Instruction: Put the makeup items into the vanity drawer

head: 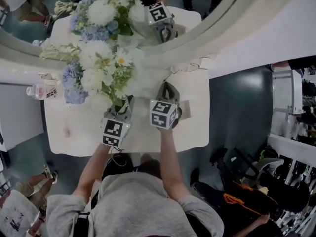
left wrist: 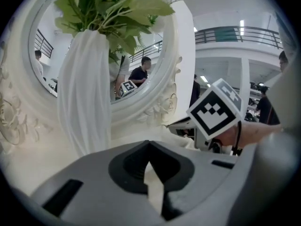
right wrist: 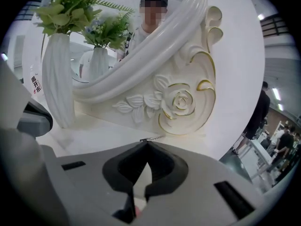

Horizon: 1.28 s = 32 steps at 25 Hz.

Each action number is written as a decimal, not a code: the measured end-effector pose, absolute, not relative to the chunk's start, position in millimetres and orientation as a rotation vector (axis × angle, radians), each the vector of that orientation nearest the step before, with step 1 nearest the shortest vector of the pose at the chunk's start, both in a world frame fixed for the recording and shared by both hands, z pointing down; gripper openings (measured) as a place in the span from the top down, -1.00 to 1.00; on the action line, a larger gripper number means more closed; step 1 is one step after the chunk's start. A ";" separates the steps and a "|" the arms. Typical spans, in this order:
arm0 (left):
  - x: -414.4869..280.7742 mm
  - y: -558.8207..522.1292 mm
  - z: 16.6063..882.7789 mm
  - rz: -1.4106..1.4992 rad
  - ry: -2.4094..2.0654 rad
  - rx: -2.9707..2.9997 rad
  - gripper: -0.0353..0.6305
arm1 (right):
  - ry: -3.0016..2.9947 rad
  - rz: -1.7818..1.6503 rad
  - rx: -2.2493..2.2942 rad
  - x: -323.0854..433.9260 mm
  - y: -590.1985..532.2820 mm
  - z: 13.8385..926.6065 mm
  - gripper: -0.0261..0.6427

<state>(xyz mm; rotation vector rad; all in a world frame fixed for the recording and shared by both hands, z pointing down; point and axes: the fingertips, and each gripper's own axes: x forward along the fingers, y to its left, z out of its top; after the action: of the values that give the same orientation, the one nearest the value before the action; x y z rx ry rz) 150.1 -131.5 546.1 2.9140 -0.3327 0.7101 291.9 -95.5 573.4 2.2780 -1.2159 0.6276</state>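
Over the desk (head: 192,127), left tongs (head: 127,104) and right tongs (head: 168,88) are both pinched together, empty; no makeup items or drawer show. Swinging left could topple the flower vase (left wrist: 87,93) just beside them.

The worktop (head: 195,125) is bare to the right of the vase (left wrist: 87,93) — route your pass there. The vase stands just ahead of the left gripper (left wrist: 150,168); the mirror frame (right wrist: 178,100) closes off the rear.
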 end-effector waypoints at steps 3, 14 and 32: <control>150.1 -119.3 545.9 0.711 -0.333 2.918 0.89 | -1.217 0.628 2.279 290.8 -78.2 574.1 0.89; 149.5 -68.0 543.1 0.711 -0.332 2.939 0.89 | -1.224 0.611 2.273 280.9 -3.8 574.1 0.89; 139.4 -4.3 558.5 0.743 -0.318 2.937 0.89 | -1.215 0.667 2.249 259.7 67.9 606.8 0.89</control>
<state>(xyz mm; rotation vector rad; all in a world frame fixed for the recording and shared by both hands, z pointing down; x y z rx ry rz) 139.4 -4.3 558.5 2.9372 -0.3180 0.7427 259.7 67.9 606.8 2.2488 -1.2145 0.6672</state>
